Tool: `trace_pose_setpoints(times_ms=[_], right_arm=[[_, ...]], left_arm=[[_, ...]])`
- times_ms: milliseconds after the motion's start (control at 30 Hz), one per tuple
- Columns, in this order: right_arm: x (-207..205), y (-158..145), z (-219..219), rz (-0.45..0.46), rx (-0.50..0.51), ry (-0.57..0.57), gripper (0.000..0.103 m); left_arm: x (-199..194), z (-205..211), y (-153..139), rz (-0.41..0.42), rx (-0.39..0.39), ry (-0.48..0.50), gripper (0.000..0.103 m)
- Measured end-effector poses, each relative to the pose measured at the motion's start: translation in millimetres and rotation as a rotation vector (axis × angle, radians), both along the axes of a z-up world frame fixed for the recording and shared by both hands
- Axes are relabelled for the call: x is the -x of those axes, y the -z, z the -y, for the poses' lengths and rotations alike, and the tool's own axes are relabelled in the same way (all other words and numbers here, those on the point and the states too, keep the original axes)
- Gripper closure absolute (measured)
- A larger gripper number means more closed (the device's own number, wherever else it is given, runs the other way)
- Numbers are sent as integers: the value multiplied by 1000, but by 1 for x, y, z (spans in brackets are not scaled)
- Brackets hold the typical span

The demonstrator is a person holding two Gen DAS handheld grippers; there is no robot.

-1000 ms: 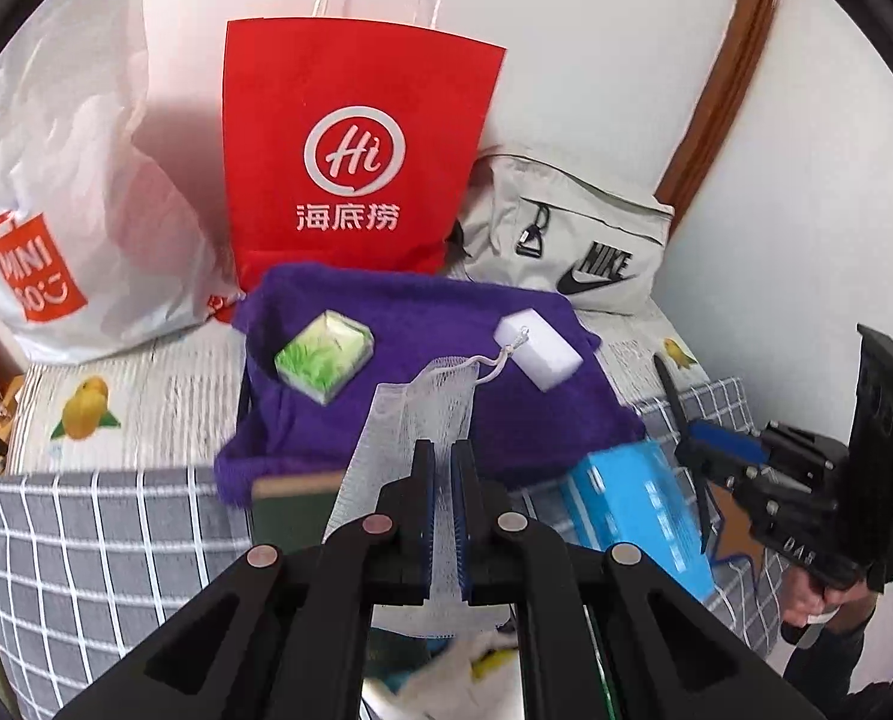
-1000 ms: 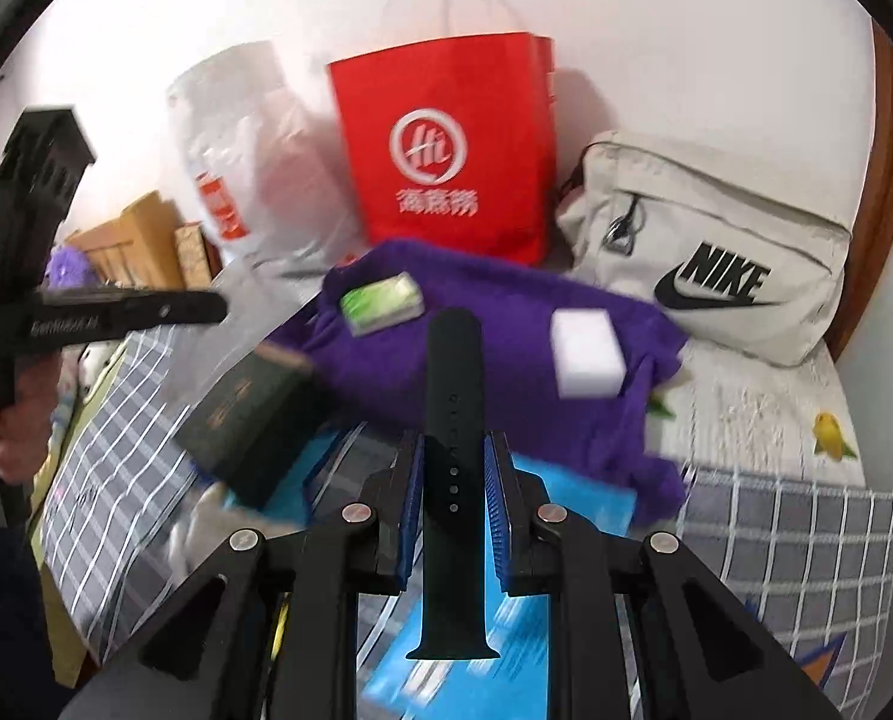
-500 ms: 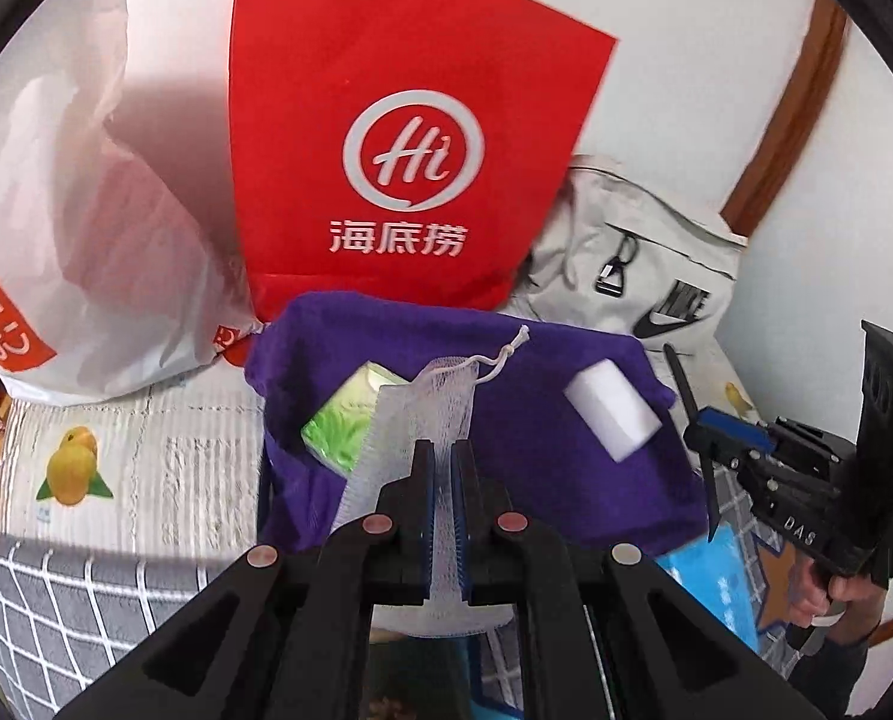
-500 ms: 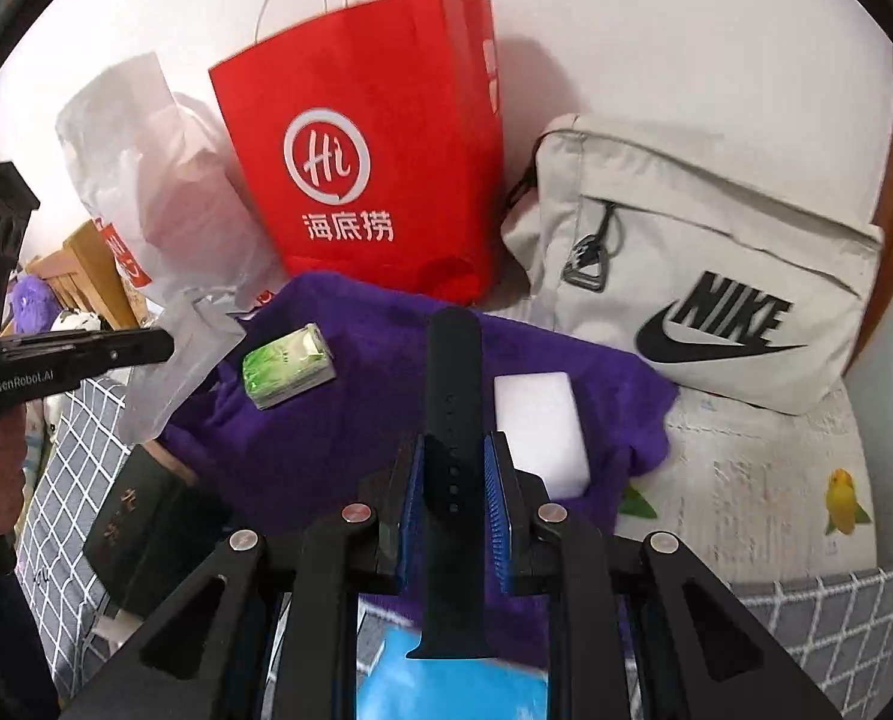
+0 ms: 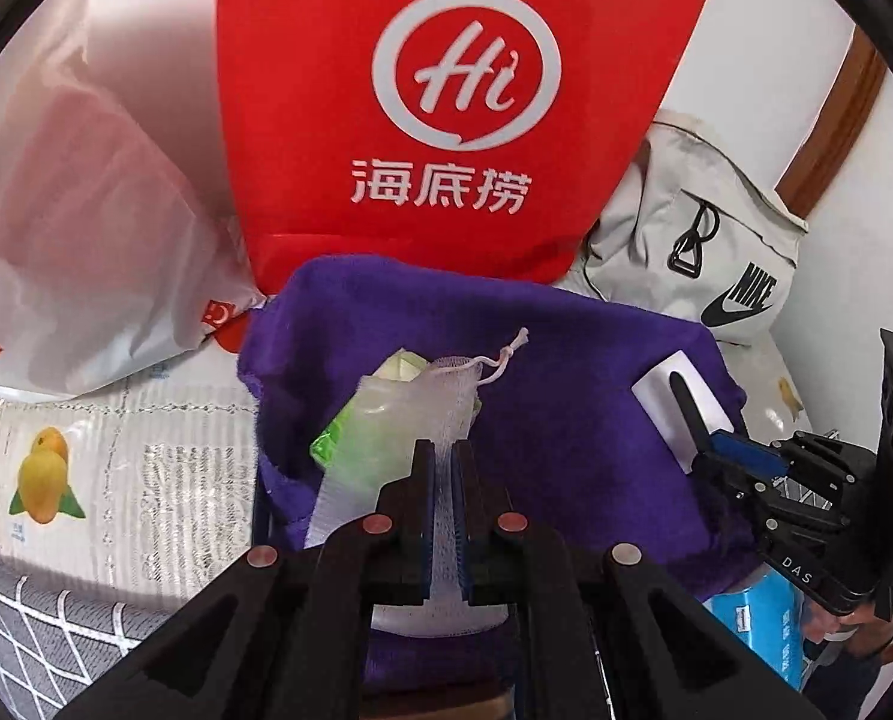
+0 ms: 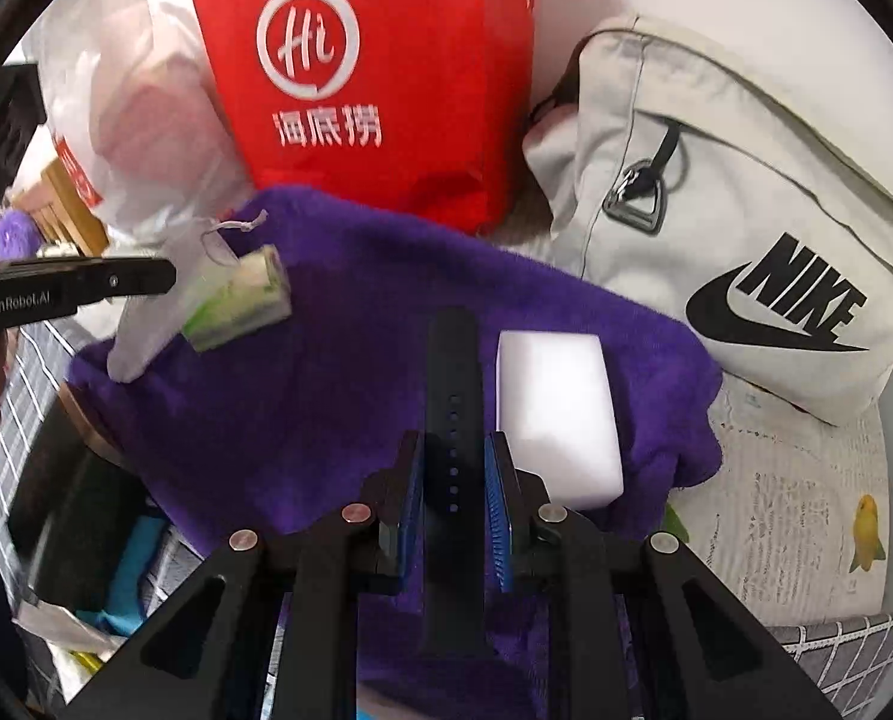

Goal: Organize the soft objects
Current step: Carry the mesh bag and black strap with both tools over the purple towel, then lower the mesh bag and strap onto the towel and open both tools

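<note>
Over the purple towel (image 5: 566, 372) we are pinching a white mesh pouch (image 5: 422, 402) in our left claw (image 5: 440, 480), a black watch strap (image 6: 453, 396) in our right claw (image 6: 453, 468), white sponge (image 6: 557, 414) just right.

Bed (image 5: 146, 480), purple towel (image 6: 326, 390), bags

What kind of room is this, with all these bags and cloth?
Probably a bedroom at home: a printed bedsheet with a purple towel spread on it, and a red paper bag and a sports bag against the wall.
</note>
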State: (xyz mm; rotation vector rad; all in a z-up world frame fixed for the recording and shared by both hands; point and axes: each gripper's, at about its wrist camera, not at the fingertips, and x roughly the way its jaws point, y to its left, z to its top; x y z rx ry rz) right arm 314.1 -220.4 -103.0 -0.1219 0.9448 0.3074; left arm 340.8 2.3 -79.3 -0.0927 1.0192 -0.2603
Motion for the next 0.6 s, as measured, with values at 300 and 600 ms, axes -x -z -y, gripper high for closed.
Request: trace_pose_setpoints(times_ms=[300,600], right_arm=[[-9,16,3,-79,-9,0,83],[-10,25,4,-128,2,-8,82]], left_arm=[[-3,9,17,-48,-17,17,97],[-5,17,19,-56,-11,22,73]])
